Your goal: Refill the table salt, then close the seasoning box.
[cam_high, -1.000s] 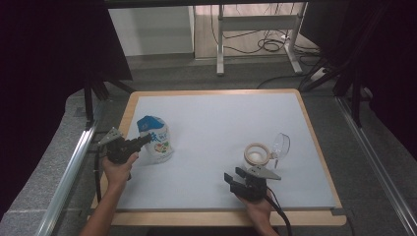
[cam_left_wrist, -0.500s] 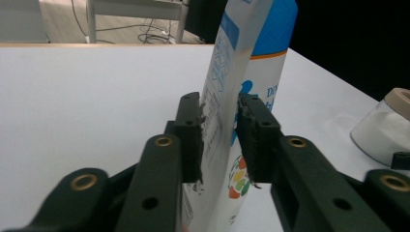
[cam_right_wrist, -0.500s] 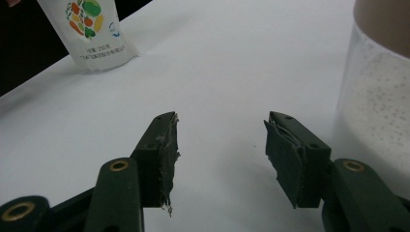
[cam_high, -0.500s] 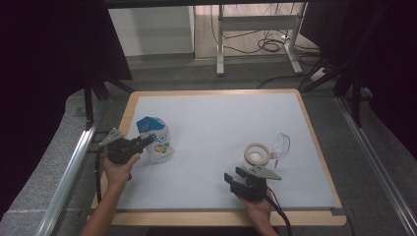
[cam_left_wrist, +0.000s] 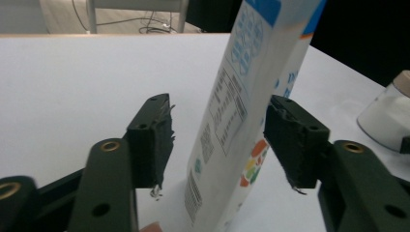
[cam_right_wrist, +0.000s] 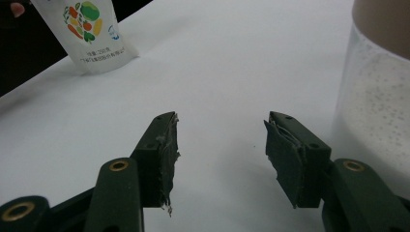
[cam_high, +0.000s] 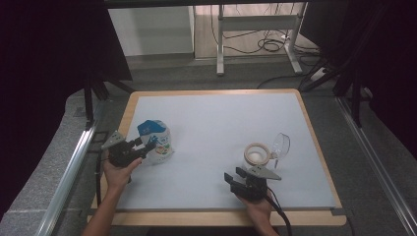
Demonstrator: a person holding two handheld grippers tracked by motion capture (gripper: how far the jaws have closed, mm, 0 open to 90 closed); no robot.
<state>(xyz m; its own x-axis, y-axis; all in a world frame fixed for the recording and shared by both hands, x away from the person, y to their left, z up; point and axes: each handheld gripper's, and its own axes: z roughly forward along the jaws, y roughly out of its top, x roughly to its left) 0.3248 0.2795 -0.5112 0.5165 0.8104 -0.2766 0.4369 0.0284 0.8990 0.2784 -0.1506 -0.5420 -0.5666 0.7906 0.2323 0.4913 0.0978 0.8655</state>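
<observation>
- The left gripper (cam_left_wrist: 217, 145) has just been opening its jaws; in the left gripper view they now stand half wide on either side of the white and blue stand-up pouch with printed fruit and a label (cam_left_wrist: 241, 111). The right pad looks at or just off the pouch's edge, the left pad stands clear with a gap, so nothing is clamped any more.
- Compared with the earlier high views, the left hand has not shifted; only the jaws have parted.
- The pouch (cam_high: 156, 140) stands upright by itself on the white table (cam_high: 221, 128), near its left edge, between the gripper's jaws.
- I judge this as a release: the pouch has been set down and let go, and it seems to keep its balance without support.
- The right gripper (cam_right_wrist: 220, 145) rests low near the front edge of the table (cam_right_wrist: 232, 63), jaws half open and holding nothing, unchanged from before.
- Just beside it stands a clear plastic jar with a pale lid (cam_right_wrist: 377, 87), holding white contents; in the high view the jar (cam_high: 256, 154) sits right of centre, well apart from the pouch.
- The next sensible move, I would guess, is drawing the left gripper back without knocking the pouch over.
</observation>
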